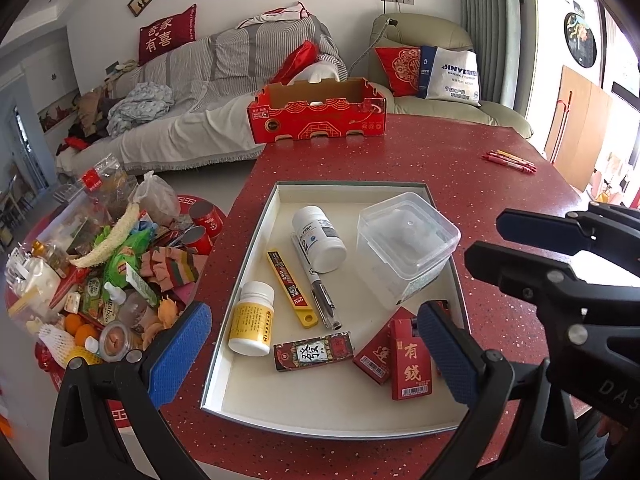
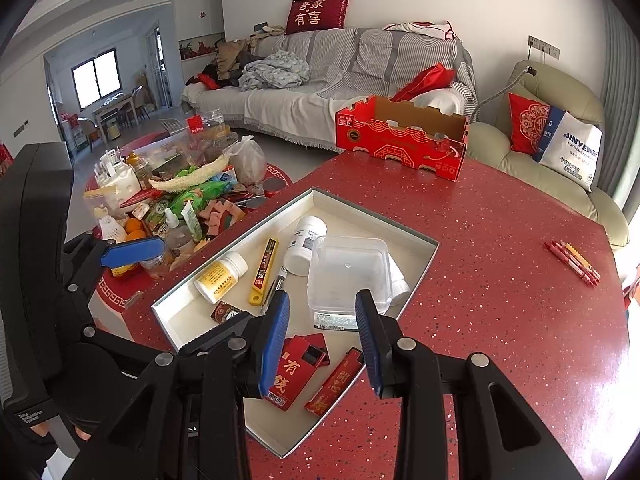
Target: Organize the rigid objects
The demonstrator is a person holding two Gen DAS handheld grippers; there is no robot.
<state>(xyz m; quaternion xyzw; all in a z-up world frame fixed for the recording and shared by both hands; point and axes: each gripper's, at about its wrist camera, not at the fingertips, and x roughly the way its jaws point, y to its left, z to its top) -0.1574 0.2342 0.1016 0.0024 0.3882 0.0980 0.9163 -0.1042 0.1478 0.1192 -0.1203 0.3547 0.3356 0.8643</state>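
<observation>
Left tool [image 1: 314, 354]: jaws spread wide, nothing between the blue pads [image 1: 180, 354], touching nothing. It hangs over the near end of the shallow white tray [image 1: 240, 280], above the yellow-label bottle [image 1: 251, 320] and the dark printed pack [image 1: 314, 351].

Right tool [image 2: 322, 344]: jaws partly apart, released, nothing gripped. It sits over the tray's near corner; the red box [image 2: 290, 376] and the red lighter [image 2: 334, 382] lie below the gap, not touched. In the left view the same tool shows at the tray's right edge.

Task things are all in the tray: white bottle [image 1: 320, 238] lying on its side, yellow blade case [image 1: 290, 288] and marker pen [image 1: 318, 286] side by side, clear lidded container [image 1: 406, 238] at the far right, a second red box [image 1: 372, 354] just beside the first.

Edges: tray walls are low, and the tray lies on the red speckled counter [image 1: 500, 184] close to its left edge. A cluttered round table [image 1: 100, 264] stands just beyond that edge.

Open room: bare counter right of the tray and behind it, up to the red cardboard box [image 1: 318, 110] at the far edge. Red pens [image 1: 510, 160] lie well apart at far right.
</observation>
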